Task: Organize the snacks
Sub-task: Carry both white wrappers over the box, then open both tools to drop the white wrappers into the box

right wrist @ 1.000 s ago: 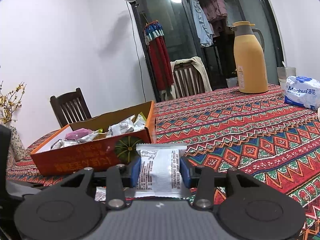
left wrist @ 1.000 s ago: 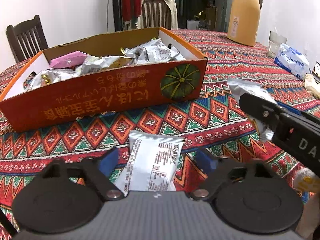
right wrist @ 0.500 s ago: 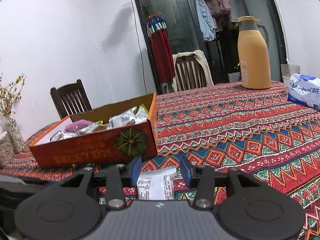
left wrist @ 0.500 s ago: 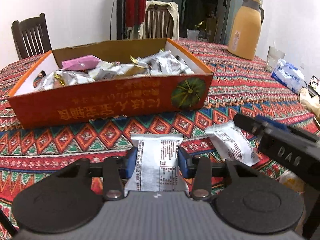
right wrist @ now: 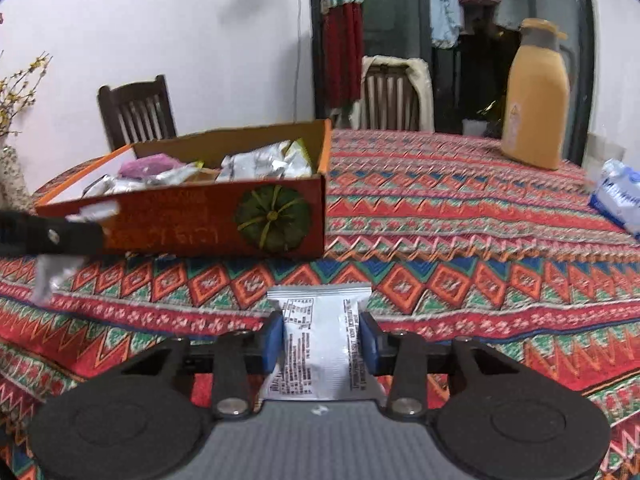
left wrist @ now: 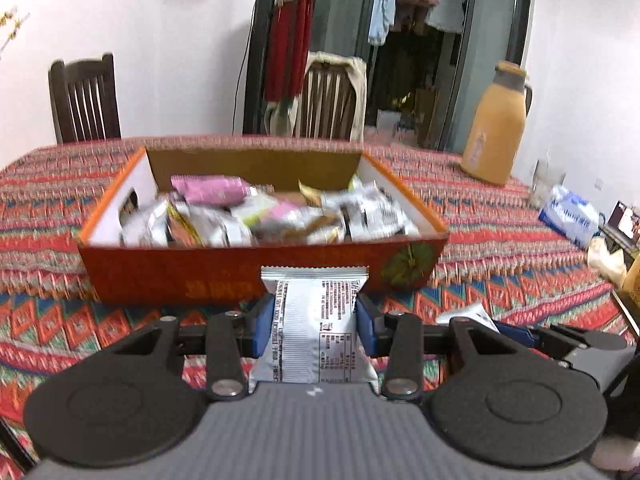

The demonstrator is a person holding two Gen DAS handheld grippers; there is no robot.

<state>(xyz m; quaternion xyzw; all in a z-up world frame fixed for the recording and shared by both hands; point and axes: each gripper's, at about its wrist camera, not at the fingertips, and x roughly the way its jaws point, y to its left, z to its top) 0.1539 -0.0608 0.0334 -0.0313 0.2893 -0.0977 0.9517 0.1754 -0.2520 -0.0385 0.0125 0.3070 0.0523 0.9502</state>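
The orange snack box (left wrist: 224,280) carries gold lettering on its near wall, too blurred to read, and a green pumpkin picture (right wrist: 273,218) at its right end; fine black print covers both silver packets but cannot be made out, and the blue-and-white tissue pack (left wrist: 570,219) at 2 o'clock in the left wrist view has blue lettering that is also illegible. The left gripper (left wrist: 315,330) is closed on a silver snack packet (left wrist: 315,328), blue pads (left wrist: 262,330) pressing its two sides, the packet upright in front of the box's near wall at 12 o'clock. The right gripper (right wrist: 320,346) likewise clamps a second silver packet (right wrist: 318,344) between its pads, held above the patterned tablecloth (right wrist: 460,248) with the box at 11 o'clock. The box is heaped with silver wrappers and a pink packet (left wrist: 210,189). A tan thermos jug (right wrist: 536,98) stands at 1 o'clock near the table's far edge, with a dark wooden chair (left wrist: 84,100) and a cloth-draped chair (left wrist: 334,98) behind the table.
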